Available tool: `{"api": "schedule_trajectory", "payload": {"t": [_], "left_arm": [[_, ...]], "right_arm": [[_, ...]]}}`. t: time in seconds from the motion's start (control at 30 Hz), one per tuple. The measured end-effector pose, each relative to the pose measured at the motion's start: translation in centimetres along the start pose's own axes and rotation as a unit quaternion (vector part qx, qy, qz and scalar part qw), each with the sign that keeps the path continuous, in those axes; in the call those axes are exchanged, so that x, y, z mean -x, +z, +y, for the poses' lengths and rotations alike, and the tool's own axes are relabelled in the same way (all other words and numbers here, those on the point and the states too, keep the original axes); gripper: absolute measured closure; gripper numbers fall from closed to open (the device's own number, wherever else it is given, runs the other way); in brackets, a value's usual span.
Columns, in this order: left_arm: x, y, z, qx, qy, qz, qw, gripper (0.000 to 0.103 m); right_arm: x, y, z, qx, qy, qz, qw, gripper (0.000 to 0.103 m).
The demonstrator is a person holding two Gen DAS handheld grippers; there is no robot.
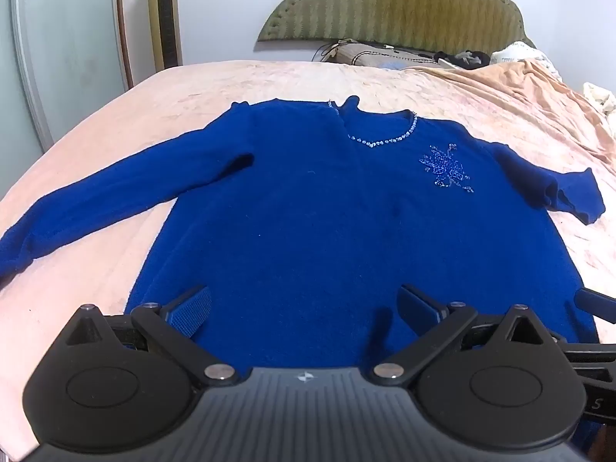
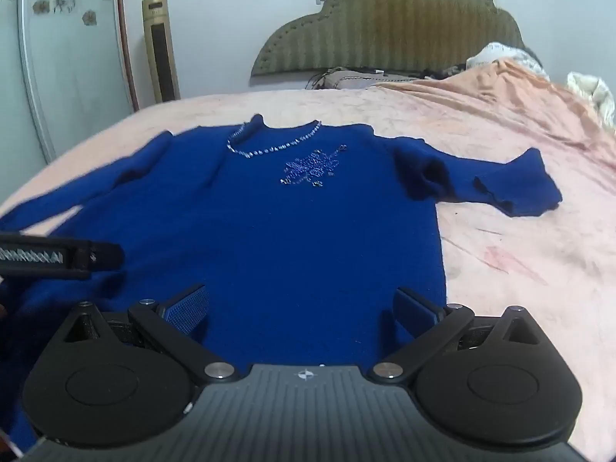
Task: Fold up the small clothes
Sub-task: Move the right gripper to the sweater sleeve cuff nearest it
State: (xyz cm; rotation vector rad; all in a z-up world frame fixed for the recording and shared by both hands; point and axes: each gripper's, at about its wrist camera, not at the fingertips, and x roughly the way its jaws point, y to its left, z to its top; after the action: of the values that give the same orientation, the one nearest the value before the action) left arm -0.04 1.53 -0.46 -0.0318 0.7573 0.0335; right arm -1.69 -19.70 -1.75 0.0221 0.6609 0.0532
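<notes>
A blue sweater with a beaded neckline and a beaded motif on the chest lies flat, face up, on the pink bedspread; it also shows in the right wrist view. Its left sleeve stretches out to the left. Its right sleeve is bent back on itself. My left gripper is open over the hem, left of centre. My right gripper is open over the hem near the sweater's right edge. Neither holds anything. The left gripper's side shows in the right wrist view.
A padded green headboard and pillows are at the far end of the bed. Crumpled white cloth lies at the far right. A gold tower fan and a glass wardrobe door stand at the left.
</notes>
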Motion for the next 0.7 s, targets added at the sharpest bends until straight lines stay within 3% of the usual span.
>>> {"api": "schedule_trajectory", "payload": {"t": [0.13,0.27,0.37,0.5,0.7], "left_arm": [[0.2,0.1,0.2,0.006,-0.001,-0.002,1.0,0.0],[0.4,0.2,0.3,0.009,-0.005,-0.003,0.9999,0.0],[0.3,0.2,0.1,0.006,-0.004,-0.002,1.0,0.0],[0.2,0.1,-0.2,-0.002,-0.006,0.003,1.0,0.0],[0.3,0.1,-0.3,-0.006,-0.003,0.001,1.0,0.0]], "right_arm": [[-0.5,2.0,0.1,0.006,-0.008,-0.008,1.0,0.0],[2.9,1.0,0.2,0.042,-0.044,-0.013,0.998,0.0],[2.5,1.2,-0.5,0.056,-0.063,-0.007,0.996,0.0],[1.7,1.0,-0.4,0.05,-0.064,0.02,0.996,0.0],[2.2,1.0,0.3,0.065,-0.041,0.024,0.997,0.0]]}}
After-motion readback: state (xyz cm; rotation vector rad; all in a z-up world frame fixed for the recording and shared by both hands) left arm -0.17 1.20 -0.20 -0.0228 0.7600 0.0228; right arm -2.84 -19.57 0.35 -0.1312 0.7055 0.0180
